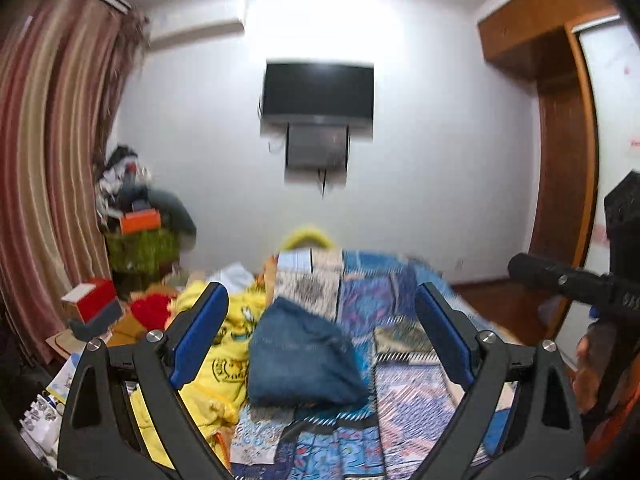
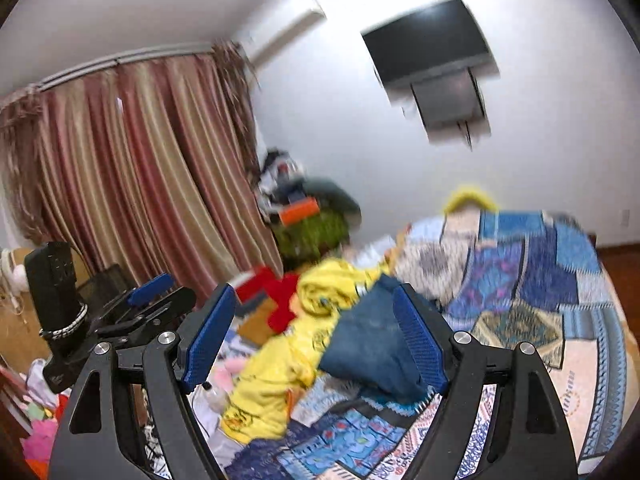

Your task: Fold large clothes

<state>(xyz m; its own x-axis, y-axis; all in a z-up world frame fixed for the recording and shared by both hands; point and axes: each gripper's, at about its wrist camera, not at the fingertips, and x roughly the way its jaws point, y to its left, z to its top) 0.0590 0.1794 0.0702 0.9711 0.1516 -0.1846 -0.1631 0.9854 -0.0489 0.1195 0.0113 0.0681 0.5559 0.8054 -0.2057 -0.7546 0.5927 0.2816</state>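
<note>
A folded dark blue garment (image 1: 304,360) lies on the patchwork bedspread (image 1: 404,384); it also shows in the right wrist view (image 2: 372,348). A crumpled yellow printed garment (image 1: 224,356) lies to its left, seen too in the right wrist view (image 2: 292,360). My left gripper (image 1: 322,296) is open and empty, held above the bed short of the blue garment. My right gripper (image 2: 314,300) is open and empty, above the two garments. The left gripper also shows at the left of the right wrist view (image 2: 156,292).
The patchwork bedspread (image 2: 532,300) covers the bed. Red items (image 1: 152,312) and boxes (image 1: 94,304) lie at the bed's left side. A cluttered pile (image 1: 136,216) stands by striped curtains (image 1: 44,160). A wall television (image 1: 318,94), a wooden wardrobe (image 1: 560,140) at right.
</note>
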